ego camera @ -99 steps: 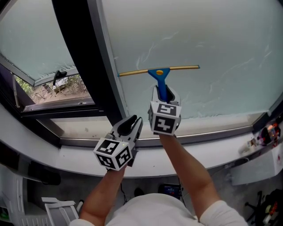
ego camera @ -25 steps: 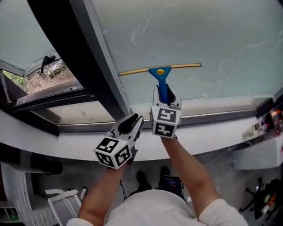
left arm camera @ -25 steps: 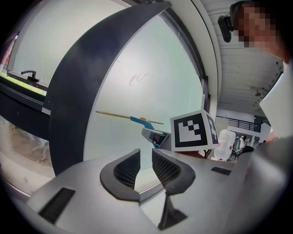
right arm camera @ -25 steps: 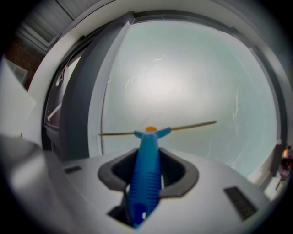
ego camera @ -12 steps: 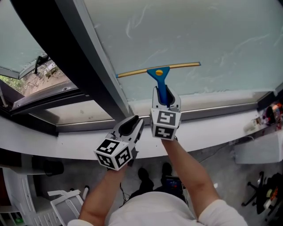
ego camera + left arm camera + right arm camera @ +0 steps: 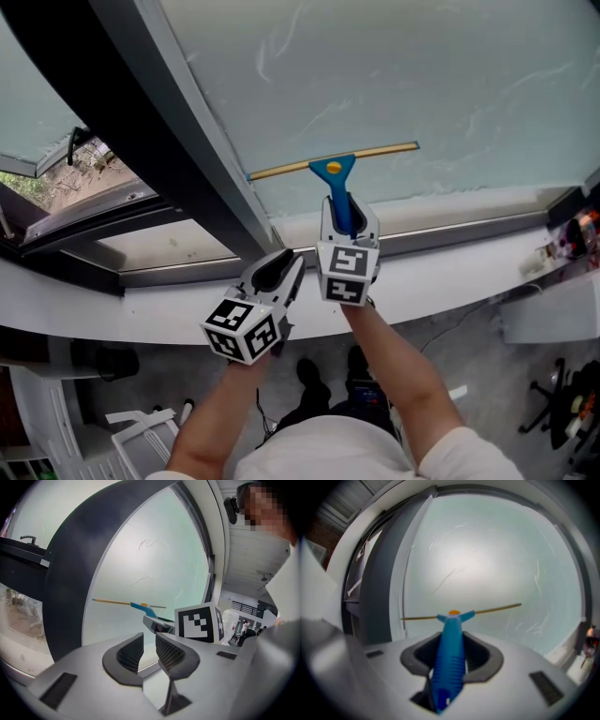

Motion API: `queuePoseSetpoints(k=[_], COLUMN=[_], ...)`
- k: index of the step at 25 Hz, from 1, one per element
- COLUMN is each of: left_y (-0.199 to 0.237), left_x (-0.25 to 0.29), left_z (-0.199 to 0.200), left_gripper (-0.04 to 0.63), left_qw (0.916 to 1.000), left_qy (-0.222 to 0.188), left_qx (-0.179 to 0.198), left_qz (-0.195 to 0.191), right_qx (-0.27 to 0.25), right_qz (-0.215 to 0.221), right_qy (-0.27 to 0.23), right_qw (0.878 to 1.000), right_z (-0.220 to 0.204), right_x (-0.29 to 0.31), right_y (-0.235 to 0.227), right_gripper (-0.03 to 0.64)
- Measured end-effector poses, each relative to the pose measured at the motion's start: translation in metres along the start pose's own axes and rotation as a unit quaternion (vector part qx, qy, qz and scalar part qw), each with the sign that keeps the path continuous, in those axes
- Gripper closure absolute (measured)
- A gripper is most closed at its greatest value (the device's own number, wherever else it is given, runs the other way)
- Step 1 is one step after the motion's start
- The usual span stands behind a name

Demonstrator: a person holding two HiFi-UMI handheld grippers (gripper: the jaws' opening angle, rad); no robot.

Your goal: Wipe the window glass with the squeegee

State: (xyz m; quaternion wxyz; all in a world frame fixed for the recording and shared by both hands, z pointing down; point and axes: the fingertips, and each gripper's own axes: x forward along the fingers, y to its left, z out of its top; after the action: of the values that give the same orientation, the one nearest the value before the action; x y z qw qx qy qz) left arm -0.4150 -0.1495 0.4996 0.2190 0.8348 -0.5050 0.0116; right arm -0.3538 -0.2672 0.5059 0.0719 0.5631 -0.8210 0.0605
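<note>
A squeegee [image 6: 335, 172] with a blue handle and a thin brass-coloured blade lies against the frosted window glass [image 6: 422, 84], low on the pane. My right gripper [image 6: 348, 212] is shut on the squeegee handle [image 6: 450, 653], with the blade [image 6: 461, 614] stretched across the glass ahead of it. My left gripper [image 6: 279, 264] hangs lower left by the sill, its jaws a narrow gap apart and nothing between them [image 6: 146, 649]. The squeegee [image 6: 136, 605] also shows in the left gripper view.
A dark vertical window frame post [image 6: 169, 131] runs left of the pane. Further left an opened window [image 6: 84, 178] shows plants outside. A white sill [image 6: 450, 267] runs below the glass. Small items sit at the far right [image 6: 577, 234]. Thin streaks mark the glass.
The squeegee and right gripper have slid slightly lower on the pane, toward its bottom edge. The left gripper has stayed in place.
</note>
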Motion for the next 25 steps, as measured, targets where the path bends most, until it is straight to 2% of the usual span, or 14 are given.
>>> queuePoseSetpoints(k=[25], left_y=[0.009], left_x=[0.02], left_z=[-0.066], left_gripper=[0.493], left_qw=[0.9985], left_qy=[0.054], left_qx=[-0.007], left_qz=[-0.011], right_qx=[-0.013], right_qz=[0.002], right_qy=[0.019], right_qw=[1.0], right_z=[-0.081], right_x=[0.013], right_y=[-0.001], right_gripper=[0.465])
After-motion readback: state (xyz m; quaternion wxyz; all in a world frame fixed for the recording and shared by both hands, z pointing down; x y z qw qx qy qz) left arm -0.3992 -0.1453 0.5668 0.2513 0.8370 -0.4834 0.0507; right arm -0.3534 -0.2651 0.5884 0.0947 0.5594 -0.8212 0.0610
